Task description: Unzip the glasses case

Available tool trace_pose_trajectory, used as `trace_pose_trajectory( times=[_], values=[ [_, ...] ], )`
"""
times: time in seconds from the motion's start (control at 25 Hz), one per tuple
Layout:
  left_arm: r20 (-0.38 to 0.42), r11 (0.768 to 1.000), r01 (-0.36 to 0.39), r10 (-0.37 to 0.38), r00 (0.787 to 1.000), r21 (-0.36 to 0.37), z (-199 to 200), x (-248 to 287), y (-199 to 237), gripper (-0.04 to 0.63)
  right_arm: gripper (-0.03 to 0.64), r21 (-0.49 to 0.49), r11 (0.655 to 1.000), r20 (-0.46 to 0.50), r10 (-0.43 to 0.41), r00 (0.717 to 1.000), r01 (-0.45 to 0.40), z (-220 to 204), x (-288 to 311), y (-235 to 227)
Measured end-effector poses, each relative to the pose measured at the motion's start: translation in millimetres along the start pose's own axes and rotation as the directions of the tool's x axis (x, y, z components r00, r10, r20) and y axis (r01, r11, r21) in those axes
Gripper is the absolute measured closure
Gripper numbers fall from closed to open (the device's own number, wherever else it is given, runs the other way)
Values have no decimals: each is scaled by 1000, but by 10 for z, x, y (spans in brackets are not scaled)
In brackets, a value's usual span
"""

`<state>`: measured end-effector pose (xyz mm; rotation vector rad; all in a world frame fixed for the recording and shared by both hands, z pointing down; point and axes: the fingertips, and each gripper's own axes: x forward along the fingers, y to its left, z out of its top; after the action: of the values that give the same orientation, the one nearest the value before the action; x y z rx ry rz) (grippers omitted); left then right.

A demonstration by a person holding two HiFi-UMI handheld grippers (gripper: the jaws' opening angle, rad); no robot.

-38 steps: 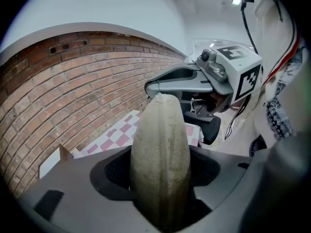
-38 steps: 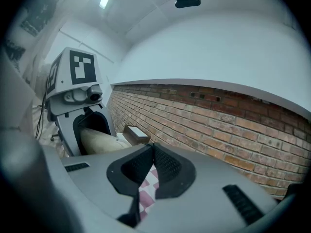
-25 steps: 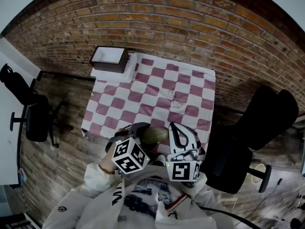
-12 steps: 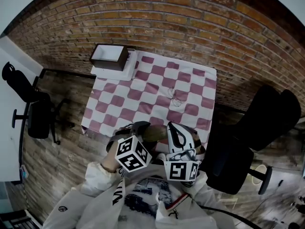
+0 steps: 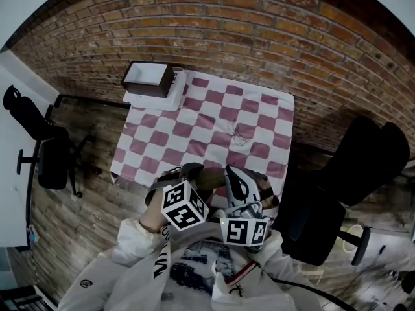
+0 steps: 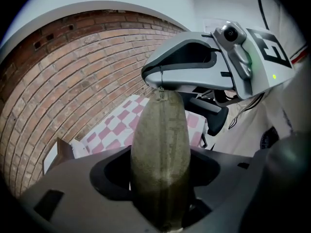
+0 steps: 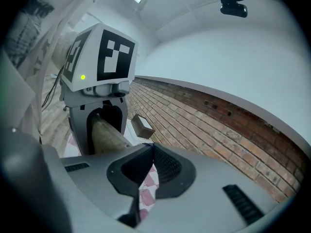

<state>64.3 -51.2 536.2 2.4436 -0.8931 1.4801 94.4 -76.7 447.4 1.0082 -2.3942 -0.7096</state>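
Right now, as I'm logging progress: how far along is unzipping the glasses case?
Done: the glasses case is clamped in the left tongs. In hand: the right tongs are shut at the case's far tip, apparently on the zipper pull. To do: the zip seam facing the left gripper view looks closed, so the whole unzipping remains.

The left gripper (image 6: 160, 173) holds the green glasses case (image 6: 159, 130) tight between its two dark jaws. The case stands up like a long egg. At its top end, the grey right gripper (image 6: 159, 85) pinches the little zip pull (image 6: 161, 94) with its jaws closed. Behind them is a table (image 6: 114, 130) with a pink and white checked cloth. A brown box (image 6: 60, 151) sits at one corner of it. A brick wall (image 6: 73, 72) is behind the table.
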Motion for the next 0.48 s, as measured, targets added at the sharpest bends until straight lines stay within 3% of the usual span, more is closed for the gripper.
trace_pose_trajectory(
  times=[0.48],
  values=[
    [-18,999,-41,41,999,-11,-197,-97,241,301,601,-91,996,20,16,1000,-14,255,206,151]
  ],
)
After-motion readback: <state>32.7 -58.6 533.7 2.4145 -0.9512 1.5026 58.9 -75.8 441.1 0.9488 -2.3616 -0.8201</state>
